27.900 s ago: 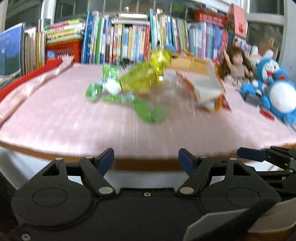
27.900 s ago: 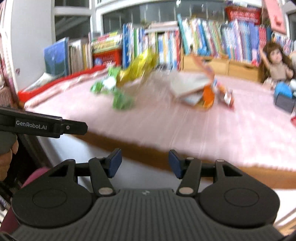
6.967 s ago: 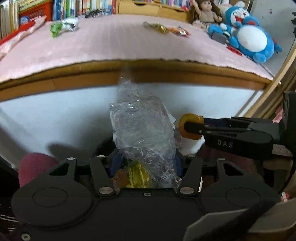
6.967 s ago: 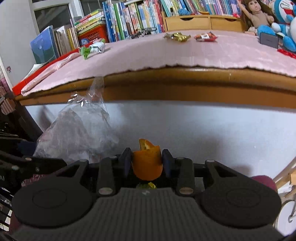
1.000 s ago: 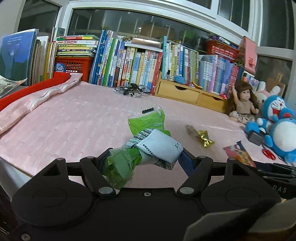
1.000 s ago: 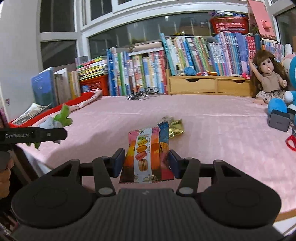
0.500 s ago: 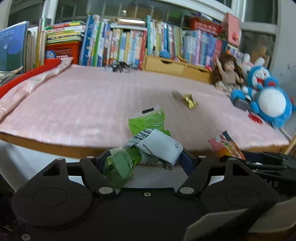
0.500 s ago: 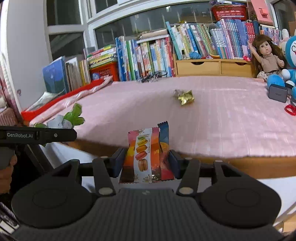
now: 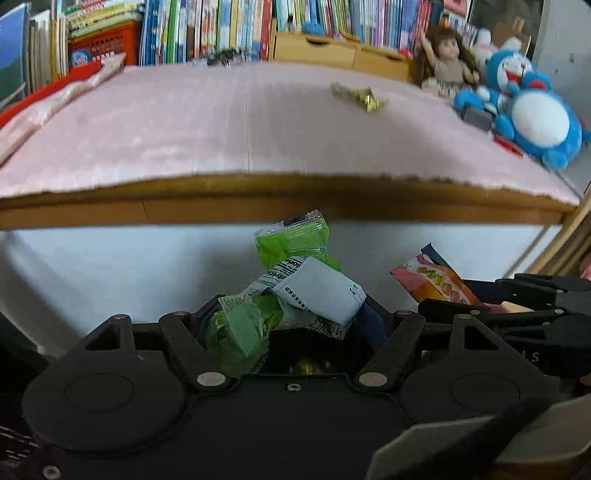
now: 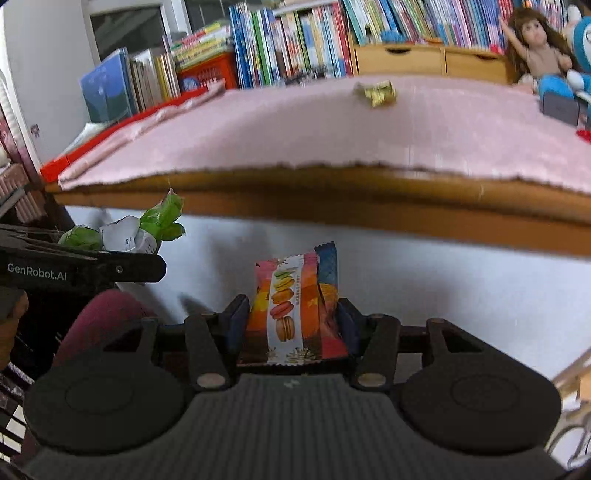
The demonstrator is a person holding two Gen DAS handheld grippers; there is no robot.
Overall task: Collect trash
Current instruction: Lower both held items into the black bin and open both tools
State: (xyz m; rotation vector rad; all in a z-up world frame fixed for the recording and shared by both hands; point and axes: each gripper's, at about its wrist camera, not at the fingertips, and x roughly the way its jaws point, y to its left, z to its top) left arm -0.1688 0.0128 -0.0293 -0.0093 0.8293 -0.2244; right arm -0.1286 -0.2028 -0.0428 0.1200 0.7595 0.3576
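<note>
My left gripper is shut on a crumpled green and white wrapper, held below the table's front edge. The same wrapper shows at the left of the right wrist view. My right gripper is shut on an orange macaron snack packet, also below the table edge; that packet appears at the right of the left wrist view. A gold wrapper lies on the pink cloth far back on the table.
Wooden table edge runs above both grippers, with a white panel under it. Books, a wooden drawer box, a doll and blue plush toys line the back. A dark red round thing sits low left.
Both grippers have dropped from table height to below the table's front edge, each still holding its wrapper. The table top now appears higher in both views.
</note>
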